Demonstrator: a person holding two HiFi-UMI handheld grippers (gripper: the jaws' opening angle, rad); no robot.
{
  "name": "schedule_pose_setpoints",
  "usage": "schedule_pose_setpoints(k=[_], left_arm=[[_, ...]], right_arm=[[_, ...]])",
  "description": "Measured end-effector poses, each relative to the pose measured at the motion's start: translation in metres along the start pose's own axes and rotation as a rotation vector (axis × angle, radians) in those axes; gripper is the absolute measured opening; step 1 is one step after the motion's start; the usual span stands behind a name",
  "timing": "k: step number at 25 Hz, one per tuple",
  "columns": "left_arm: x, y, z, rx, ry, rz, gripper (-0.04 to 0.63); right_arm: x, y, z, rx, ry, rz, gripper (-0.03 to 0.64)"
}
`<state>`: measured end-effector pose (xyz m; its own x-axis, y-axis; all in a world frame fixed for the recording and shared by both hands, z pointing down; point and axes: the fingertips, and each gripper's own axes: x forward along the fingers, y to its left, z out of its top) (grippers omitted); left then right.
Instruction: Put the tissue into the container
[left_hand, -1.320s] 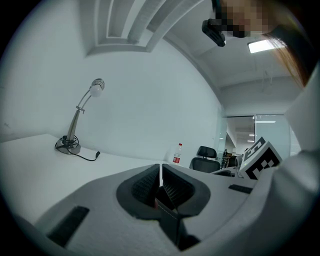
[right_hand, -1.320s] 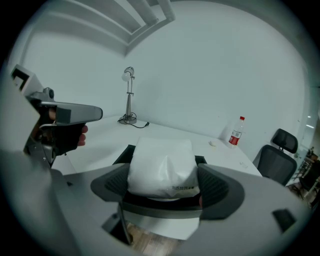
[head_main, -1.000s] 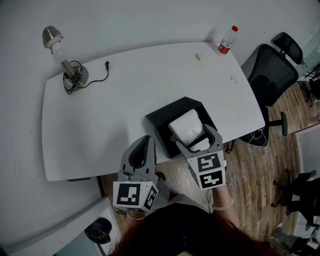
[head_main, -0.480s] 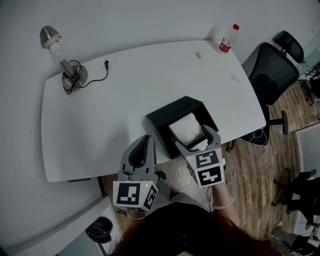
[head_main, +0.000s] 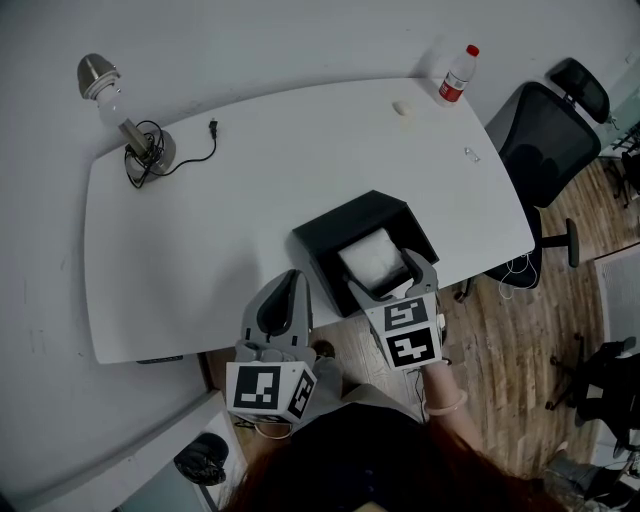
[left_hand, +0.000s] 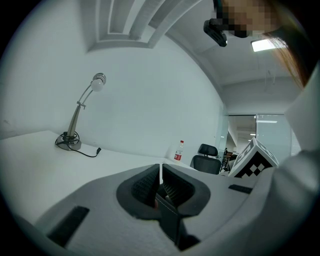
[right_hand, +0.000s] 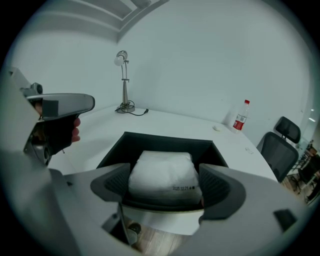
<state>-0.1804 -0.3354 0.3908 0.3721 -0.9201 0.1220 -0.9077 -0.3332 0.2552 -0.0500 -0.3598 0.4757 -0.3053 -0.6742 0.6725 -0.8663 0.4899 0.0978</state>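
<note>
tissue: white pack (head_main: 372, 255) sat low inside the black container (head_main: 345, 215), near end toward the person
right hand-held gripper: (head_main: 392, 278) clamped across the pack's near end; its own view showed one pad on each side of the pack (right_hand: 162, 172), both touching
left hand-held gripper: (head_main: 291, 277) jaws closed together, nothing between them (left_hand: 160, 175); parked at the near edge of the counter (head_main: 250, 200), just left of the container, not touching it
key relation: pack lay straight ahead of the right hand-held gripper (right_hand: 164, 187); its long axis looked to run away from the person, in line with the jaws, so the grip was across the short width
nearer hand: right, already on the pack; left played no part
container walls: far and side walls (right_hand: 165, 142) stood above the pack; jaws sat at the near rim
judgement: pack looked almost seated; next move would need the jaws to spread and back off toward the person, clear of the near rim
edges: container was right at the counter's near edge, floor visible just below it; could not tell whether it overhung
risk: a snag on the way out could drag the container off
open room: plenty beyond; lamp (head_main: 125, 115) and bottle (head_main: 457, 78) well apart
</note>
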Motion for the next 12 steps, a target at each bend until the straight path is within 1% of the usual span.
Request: schedule_pose_setpoints(k=[8,12], left_arm=[[-0.002,-0.005,-0.003,0.003,0.009,-0.001,0.038],[-0.005,-0.011,-0.003,0.011,0.01,-0.002,0.038]], right_arm=[[-0.002,0.001,0.001,-0.008,-0.016,0.026,0.422],[-0.007,0.001,0.004,0.005,-0.05,0.028,0.42]])
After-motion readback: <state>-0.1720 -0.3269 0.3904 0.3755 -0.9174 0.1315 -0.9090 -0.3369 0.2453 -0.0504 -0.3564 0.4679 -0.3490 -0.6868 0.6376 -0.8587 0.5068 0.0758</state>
